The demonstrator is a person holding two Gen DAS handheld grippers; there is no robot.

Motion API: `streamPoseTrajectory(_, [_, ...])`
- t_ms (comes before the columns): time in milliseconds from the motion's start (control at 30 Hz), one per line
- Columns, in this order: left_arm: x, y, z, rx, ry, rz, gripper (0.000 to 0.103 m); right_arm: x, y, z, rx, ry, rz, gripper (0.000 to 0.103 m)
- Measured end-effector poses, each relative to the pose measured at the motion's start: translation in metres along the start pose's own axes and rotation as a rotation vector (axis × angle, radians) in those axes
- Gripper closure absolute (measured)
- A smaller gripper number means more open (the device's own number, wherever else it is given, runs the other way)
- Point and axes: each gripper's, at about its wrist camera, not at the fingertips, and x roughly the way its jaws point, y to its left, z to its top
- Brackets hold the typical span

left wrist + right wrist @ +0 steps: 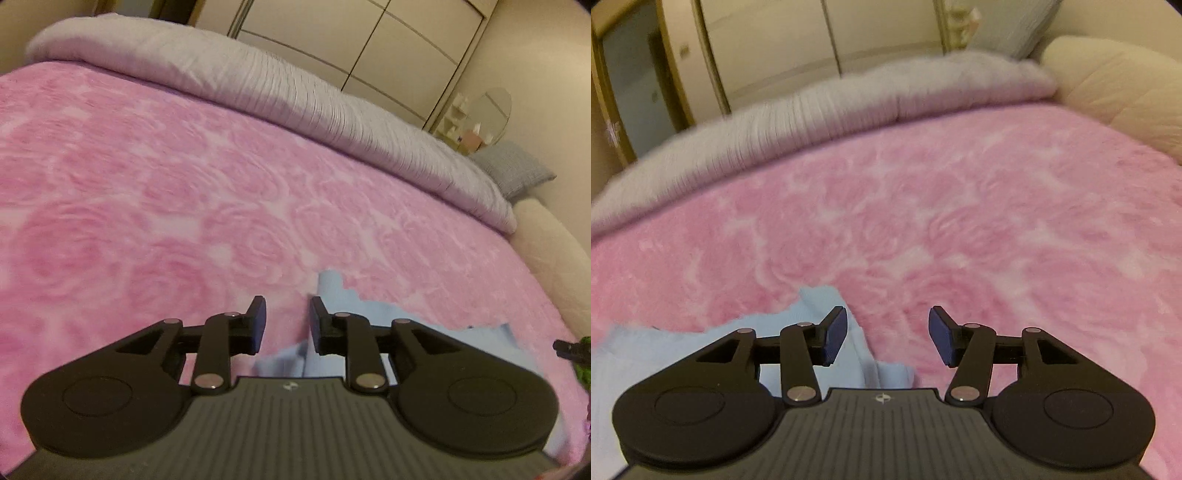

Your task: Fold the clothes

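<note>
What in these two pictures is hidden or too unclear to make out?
- Light blue garment: in both views each gripper's black body covers most of it, so its type and shape are unclear.
- Dark and green object: cut off by the left view's right edge; unidentifiable.
- Small items by the round mirror: too small and distant in the left view.
- Grey duvet and the wardrobe: blurred in the right view.
</note>
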Motion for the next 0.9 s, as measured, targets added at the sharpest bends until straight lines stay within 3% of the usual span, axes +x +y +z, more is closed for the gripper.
streamPoseTrajectory(133, [-0.051, -0.047, -0.035, 0.156, 0.051, -0.089, 0.084, -0.062, 0.017, -0.037, -0.014, -0.019, 0.105, 0.055])
streamPoseTrajectory(233, [-0.061, -0.081, -0.075, 0.259, 0.122, -0.152, 0.085, -0.079, 0.052, -0.076, -0.139, 0.026, 0.152, 0.055])
streamPoseTrajectory(300, [-0.053, -0.089, -0.098, 0.327, 0.15, -0.077, 0.086, -0.077, 0.072, -0.099, -0.239, 0.043, 0.134, 0.055])
streamPoseTrajectory(333, [-0.05, -0.085, -0.103, 0.34, 0.154, -0.042, 0.093, -0.071, 0.072, -0.106, -0.249, 0.067, 0.127, 0.055])
streamPoseTrajectory(400, [-0.043, -0.073, -0.113, 0.359, 0.159, 0.026, 0.093, -0.058, 0.071, -0.12, -0.264, 0.112, 0.113, 0.057])
streamPoseTrajectory(467, [-0.046, -0.056, -0.108, 0.278, 0.168, 0.017, 0.096, -0.054, 0.051, -0.121, -0.226, 0.109, 0.114, 0.063])
streamPoseTrajectory(567, [-0.055, -0.044, -0.099, 0.267, 0.154, 0.119, 0.098, -0.056, 0.016, -0.112, -0.103, 0.115, 0.089, 0.084])
streamPoseTrajectory(600, [-0.061, -0.042, -0.098, 0.249, 0.155, 0.123, 0.098, -0.058, 0.005, -0.11, -0.058, 0.119, 0.094, 0.086])
streamPoseTrajectory(667, [-0.07, -0.045, -0.098, 0.222, 0.151, 0.097, 0.097, -0.069, -0.004, -0.107, 0.01, 0.115, 0.08, 0.083])
streamPoseTrajectory(733, [-0.078, -0.056, -0.1, 0.222, 0.142, 0.075, 0.096, -0.087, 0.003, -0.107, -0.006, 0.075, 0.041, 0.064])
streamPoseTrajectory(867, [-0.078, -0.074, -0.109, 0.207, 0.147, 0.025, 0.092, -0.111, 0.019, -0.119, -0.033, 0.035, 0.051, 0.063])
streamPoseTrajectory(900, [-0.072, -0.074, -0.113, 0.201, 0.166, 0.036, 0.092, -0.107, 0.022, -0.124, -0.044, 0.06, 0.054, 0.063])
